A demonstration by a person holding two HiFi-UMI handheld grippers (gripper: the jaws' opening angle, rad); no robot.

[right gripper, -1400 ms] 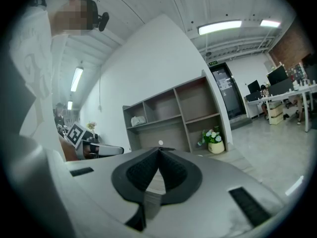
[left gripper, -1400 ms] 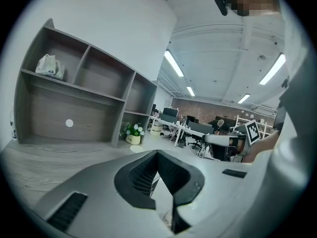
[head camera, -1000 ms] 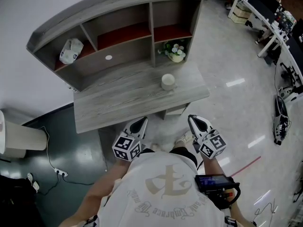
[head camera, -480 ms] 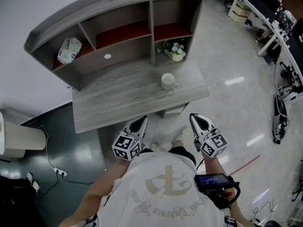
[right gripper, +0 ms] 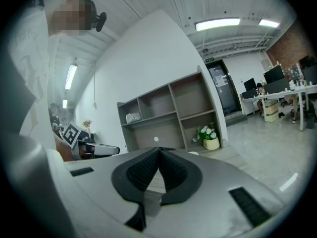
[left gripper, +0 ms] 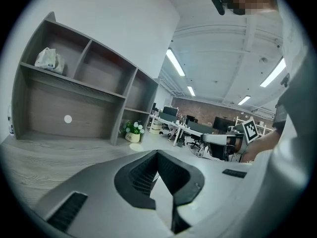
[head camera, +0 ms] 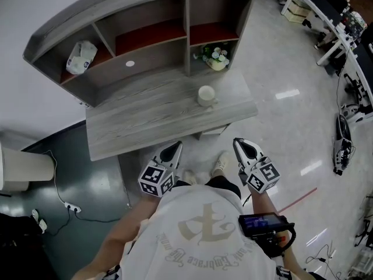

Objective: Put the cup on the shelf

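Note:
A pale cup (head camera: 206,95) stands upright on the grey wooden desk (head camera: 140,127), toward its right end. Behind it rises the shelf unit (head camera: 148,22) with open compartments. My left gripper (head camera: 173,150) and right gripper (head camera: 239,146) hang side by side near my body, just short of the desk's front edge and well apart from the cup. Both are shut with nothing between the jaws. In the left gripper view the left gripper (left gripper: 157,153) points at the shelf. In the right gripper view the right gripper (right gripper: 158,149) hides all but a sliver of the cup (right gripper: 193,153).
A small pot of flowers (head camera: 217,58) sits in the lower right compartment, just behind the cup. A white bag (head camera: 80,57) lies on the upper left shelf. A pale bin (head camera: 23,171) and a cable with a power strip (head camera: 67,206) are on the floor at left. Office desks (head camera: 326,10) stand far right.
The desk and shelf have slid slightly up and left in the head view as I shift. Both grippers stay shut and have hardly moved.

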